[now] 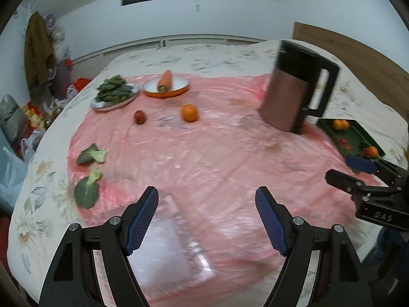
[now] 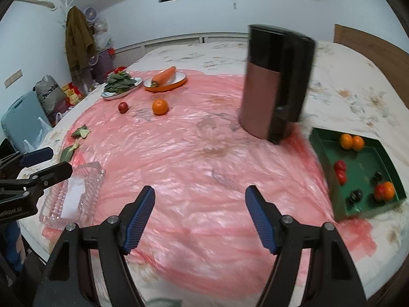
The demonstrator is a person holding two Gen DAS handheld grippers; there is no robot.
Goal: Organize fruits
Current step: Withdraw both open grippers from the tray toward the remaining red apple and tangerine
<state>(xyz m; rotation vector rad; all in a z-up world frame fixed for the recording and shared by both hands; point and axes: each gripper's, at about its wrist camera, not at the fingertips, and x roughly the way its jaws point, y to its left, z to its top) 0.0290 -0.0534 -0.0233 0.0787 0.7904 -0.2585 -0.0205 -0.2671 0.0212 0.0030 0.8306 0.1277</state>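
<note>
Nearest the left wrist camera, the left tool [image 1: 207, 199] hangs with its blue-padded jaws spread wide and nothing between them, above a pink plastic sheet [image 1: 204, 153] laid over a bed [image 1: 179, 53]. A clear glass dish [image 1: 176, 245] lies just below it. Farther out on the sheet sit an orange [image 1: 189, 112] and a small red fruit [image 1: 139, 116], apart from each other. Behind them are a plate of greens [image 1: 115, 93] and an orange-rimmed dish with a carrot [image 1: 165, 80]. A brown and black kettle [image 1: 296, 87] stands to the right, with a green tray [image 1: 355, 135] of fruit beyond it.

In the right wrist view, the right tool [image 2: 200, 197] is likewise spread and empty over the sheet. The green tray holds two oranges [image 2: 352, 142] at its far end, red fruits [image 2: 340, 170] in the middle and dark ones nearer. The left tool appears at the left edge, over the glass dish.
</note>
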